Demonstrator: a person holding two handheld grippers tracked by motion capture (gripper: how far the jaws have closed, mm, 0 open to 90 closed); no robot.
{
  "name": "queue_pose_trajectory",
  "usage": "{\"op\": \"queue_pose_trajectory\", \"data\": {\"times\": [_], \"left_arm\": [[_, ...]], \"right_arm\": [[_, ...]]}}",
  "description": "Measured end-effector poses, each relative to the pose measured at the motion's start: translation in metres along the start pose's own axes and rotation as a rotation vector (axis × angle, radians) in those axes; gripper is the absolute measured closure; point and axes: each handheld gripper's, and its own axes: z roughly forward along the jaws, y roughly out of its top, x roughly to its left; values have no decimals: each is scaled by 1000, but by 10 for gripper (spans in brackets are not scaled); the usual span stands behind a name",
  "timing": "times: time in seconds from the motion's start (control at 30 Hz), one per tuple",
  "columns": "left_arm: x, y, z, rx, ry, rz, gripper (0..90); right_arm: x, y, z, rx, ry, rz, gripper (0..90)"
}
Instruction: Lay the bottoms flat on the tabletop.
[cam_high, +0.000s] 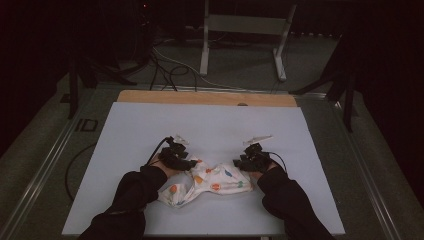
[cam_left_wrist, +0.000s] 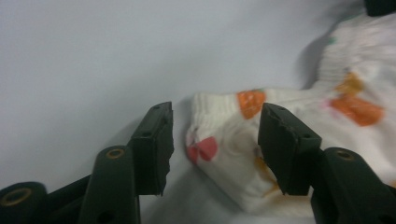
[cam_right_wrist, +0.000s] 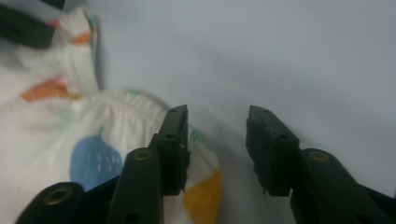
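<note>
Left tongs (cam_left_wrist: 212, 149) parted, straddling printed cloth (cam_left_wrist: 289, 135) edge; right tongs (cam_right_wrist: 217, 149) parted beside cloth corner, white table (cam_high: 210, 120).

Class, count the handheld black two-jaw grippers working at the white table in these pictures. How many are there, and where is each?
2. The left black two-jaw gripper is at the left end of the crumpled white printed cloth; the right black two-jaw gripper is at its right end.

left gripper (cam_left_wrist: 212, 149) agape, right gripper (cam_right_wrist: 217, 149) (likewise)
</note>
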Motion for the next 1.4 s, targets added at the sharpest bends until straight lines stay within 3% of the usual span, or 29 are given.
{"op": "queue_pose_trajectory", "data": {"times": [0.27,0.43,0.5,0.53,0.6,0.7,0.9,1.13,1.4], "left_arm": [[-4,-4,0,31,10,31,653],[-7,-6,0,29,-18,39,808],[-9,-7,-1,25,-13,46,840],[-9,-7,-1,25,-13,46,851],[-10,-8,-1,14,-10,41,867],[-9,-9,-5,-1,-4,41,883],[-5,-8,-19,-53,28,34,887],[-2,-5,-32,-105,51,22,887],[2,7,-49,-165,62,16,887]], "right_arm": [[8,-16,-3,66,-18,-27,635],[13,-24,-6,40,-66,-52,737],[14,-25,-7,40,-73,-67,821],[14,-25,-7,40,-73,-67,821],[17,-27,-6,36,-65,-81,900],[21,-26,-7,30,-85,-120,900],[19,-19,-16,-28,-81,-117,900],[19,-12,-27,-78,-115,-138,900],[2,9,-32,-137,-120,-108,900]]}}
